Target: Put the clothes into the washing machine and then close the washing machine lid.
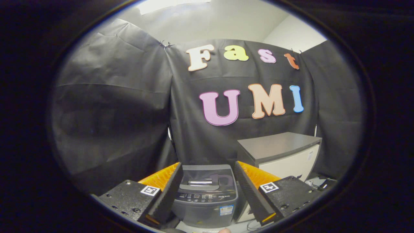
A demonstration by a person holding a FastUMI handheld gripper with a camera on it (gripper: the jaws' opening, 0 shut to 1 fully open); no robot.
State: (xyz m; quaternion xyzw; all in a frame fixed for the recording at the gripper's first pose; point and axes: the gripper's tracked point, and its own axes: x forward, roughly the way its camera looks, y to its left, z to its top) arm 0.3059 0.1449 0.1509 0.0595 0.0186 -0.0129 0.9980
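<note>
Gripper (pixel 207 191) fingers spread wide apart, nothing held between them. Washing machine (pixel 207 197) sits framed in the gap between the fingers, ahead of them and apart from both. Its lid (pixel 207 176) lies flat, apparently closed, though reflections on the dark top make that hard to confirm. Control panel (pixel 205 196) runs along the machine's near edge, facing the gripper. White cabinet (pixel 284 155) with a grey top stands just beside the machine, beyond the right finger. Black cloth wall (pixel 113 123) hangs behind both.
</note>
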